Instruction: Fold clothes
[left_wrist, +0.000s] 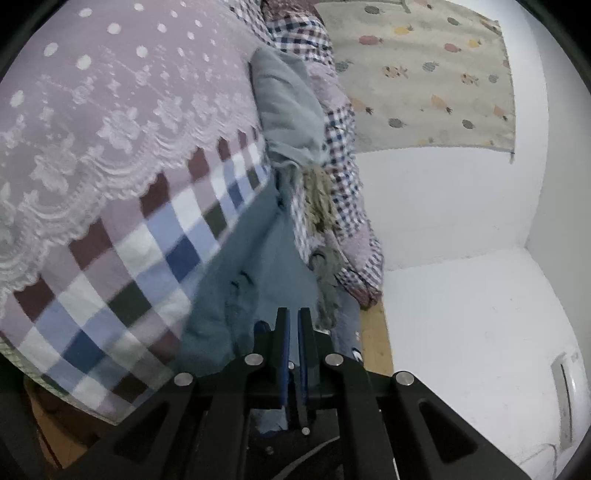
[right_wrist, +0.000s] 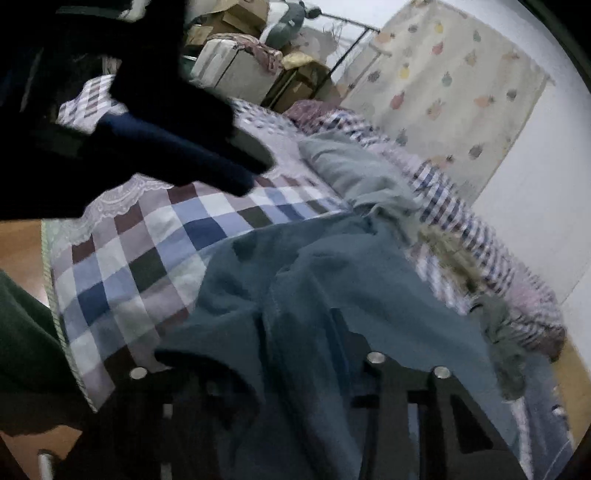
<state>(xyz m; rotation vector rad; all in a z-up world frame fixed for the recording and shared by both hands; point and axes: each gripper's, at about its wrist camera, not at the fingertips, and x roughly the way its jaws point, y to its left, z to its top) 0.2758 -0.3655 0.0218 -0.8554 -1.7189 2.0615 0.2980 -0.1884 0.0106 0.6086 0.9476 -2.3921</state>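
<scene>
Blue-grey garment (right_wrist: 332, 280) drapes over right gripper (right_wrist: 325, 369) (no legible writing).

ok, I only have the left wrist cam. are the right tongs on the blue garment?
Observer: The blue garment is draped over the right tongs. Their fingers are hidden, so I can't tell if they are gripping.
Operator: anything over the bed?
Observer: A dark sleeve crosses above the checked bedspread, upper left in the right wrist view.
Operator: what's past the far end?
Observer: Cardboard boxes and a pale suitcase are piled there.
</scene>
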